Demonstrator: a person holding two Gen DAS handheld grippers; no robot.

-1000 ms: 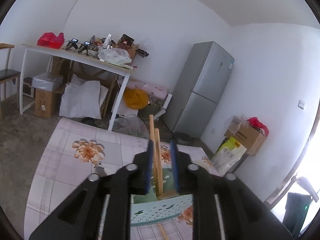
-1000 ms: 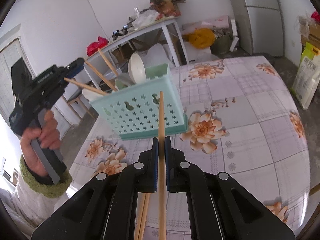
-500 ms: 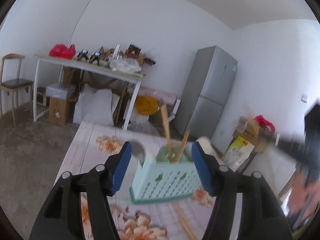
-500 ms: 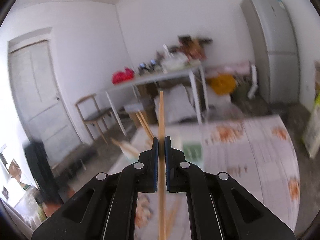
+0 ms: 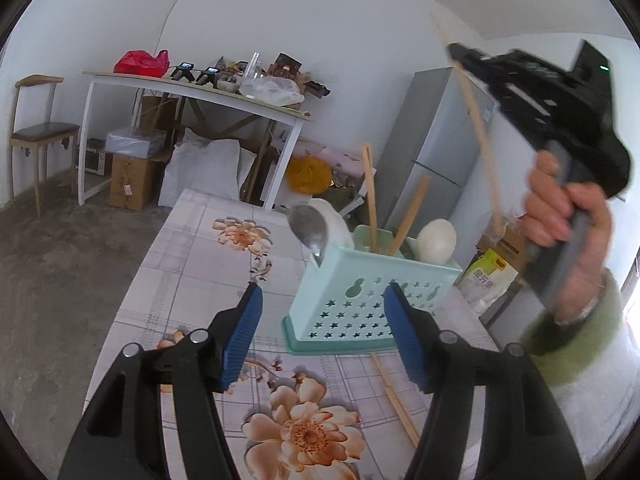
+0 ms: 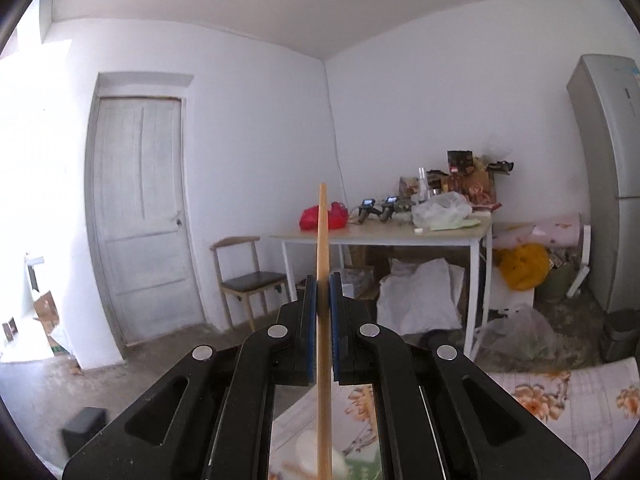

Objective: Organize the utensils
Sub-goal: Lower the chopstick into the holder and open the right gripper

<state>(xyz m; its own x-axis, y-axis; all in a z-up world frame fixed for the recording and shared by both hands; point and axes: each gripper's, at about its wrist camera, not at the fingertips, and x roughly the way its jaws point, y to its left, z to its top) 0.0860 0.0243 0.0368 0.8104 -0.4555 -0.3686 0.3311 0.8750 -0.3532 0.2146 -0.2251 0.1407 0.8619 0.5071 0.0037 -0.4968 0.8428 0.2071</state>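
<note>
Two grippers work over a table (image 5: 192, 256) covered in a floral cloth. Far behind it stand a fridge (image 5: 432, 152), a white side table (image 5: 192, 92) heaped with clutter, and a chair (image 5: 40, 136) at far left.

On the cloth, right of centre, sits a mint basket (image 5: 360, 300) with star cut-outs. Standing in it are a metal spoon (image 5: 310, 228) at its left corner, two chopsticks (image 5: 370, 196) leaning near the middle, and a white spoon (image 5: 436, 240) at the right. Another chopstick pair (image 5: 394, 396) lies flat on the cloth just near of the basket.

Left gripper (image 5: 324, 332) hangs low and near, its blue pads spread wide with nothing between them; the basket shows in the gap, further off.

Right gripper (image 5: 460, 54) is raised at upper right above the basket, held in a hand (image 5: 560, 216) with a green cuff. Its pads are pressed on a single chopstick (image 6: 323, 300), which runs straight along the fingers in the right wrist view and slants down toward the basket's right end in the left wrist view, its lower end apart from the basket.
</note>
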